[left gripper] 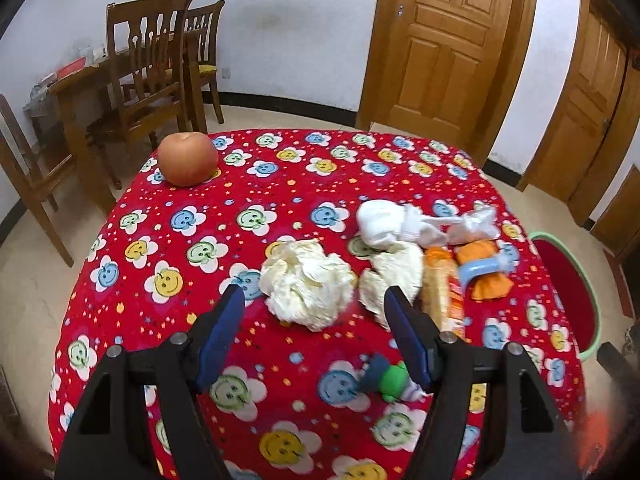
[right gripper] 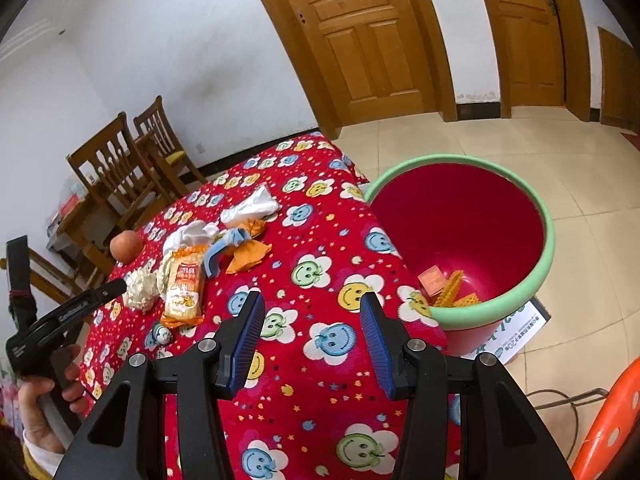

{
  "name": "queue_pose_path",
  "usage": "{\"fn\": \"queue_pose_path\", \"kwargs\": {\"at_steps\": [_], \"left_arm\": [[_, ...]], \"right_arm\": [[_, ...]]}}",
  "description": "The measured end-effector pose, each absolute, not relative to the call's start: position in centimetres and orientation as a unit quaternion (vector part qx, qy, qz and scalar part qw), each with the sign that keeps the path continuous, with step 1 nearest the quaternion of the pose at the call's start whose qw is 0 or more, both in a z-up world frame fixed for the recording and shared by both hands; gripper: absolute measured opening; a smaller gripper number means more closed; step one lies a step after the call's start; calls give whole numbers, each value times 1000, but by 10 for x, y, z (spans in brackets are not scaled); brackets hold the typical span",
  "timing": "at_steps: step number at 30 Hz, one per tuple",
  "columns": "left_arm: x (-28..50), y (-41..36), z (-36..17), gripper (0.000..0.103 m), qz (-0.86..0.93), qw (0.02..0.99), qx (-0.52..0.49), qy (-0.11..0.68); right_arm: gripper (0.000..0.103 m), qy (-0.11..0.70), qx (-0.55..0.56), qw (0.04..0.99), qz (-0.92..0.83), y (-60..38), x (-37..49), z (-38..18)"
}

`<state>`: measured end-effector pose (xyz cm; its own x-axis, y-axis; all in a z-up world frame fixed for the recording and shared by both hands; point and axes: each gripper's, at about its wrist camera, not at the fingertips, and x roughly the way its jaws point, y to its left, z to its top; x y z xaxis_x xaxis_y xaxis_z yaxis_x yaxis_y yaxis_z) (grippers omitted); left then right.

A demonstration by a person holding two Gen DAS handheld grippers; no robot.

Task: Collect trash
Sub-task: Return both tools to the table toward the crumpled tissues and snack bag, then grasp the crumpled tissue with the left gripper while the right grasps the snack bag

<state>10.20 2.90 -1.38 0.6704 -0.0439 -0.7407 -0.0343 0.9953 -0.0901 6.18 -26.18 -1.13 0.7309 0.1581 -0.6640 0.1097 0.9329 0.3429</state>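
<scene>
Trash lies in a cluster on the red smiley tablecloth point(left gripper: 280, 208). It includes a crumpled cream paper ball point(left gripper: 306, 280), a second crumpled paper point(left gripper: 394, 268), a white cloth point(left gripper: 384, 224), a clear plastic bag point(left gripper: 476, 222), an orange snack packet point(left gripper: 444, 292) and an orange wrapper with a blue piece point(left gripper: 486, 268). My left gripper point(left gripper: 315, 296) is open just short of the paper ball, nothing between its pads. My right gripper point(right gripper: 312, 300) is open over bare cloth, beside the red bin with a green rim point(right gripper: 548, 240). The bin holds a pink box point(right gripper: 432, 280) and yellow biscuits point(right gripper: 452, 292).
An apple point(left gripper: 187, 159) sits at the far left corner. A small green toy point(left gripper: 394, 376) lies near my left fingers. Wooden chairs point(left gripper: 148, 72) and doors point(left gripper: 448, 40) stand behind. An orange stool point(right gripper: 608, 420) is at the right. A hand point(right gripper: 40, 400) holds the left gripper point(right gripper: 114, 288).
</scene>
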Motion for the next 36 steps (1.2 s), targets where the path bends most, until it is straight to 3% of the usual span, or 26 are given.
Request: {"fn": "queue_pose_path", "kwargs": {"at_steps": [16,23,27,36], "left_arm": [[129,46,-44,72,-18,897,-98,430],[132,54,-51,61,-36,892,-123,434],[130,54,-50,45,-52,892,-132,429],[118,64,-39,41,-51,896,-150,414]], "right_arm": [[51,389,144,909,40,-211,96,-18],[51,406,139,902,52,-192,111,-26],[51,415,134,898,57,-182,116,-29],[51,427,120,893,77,-157,129,-29]]}}
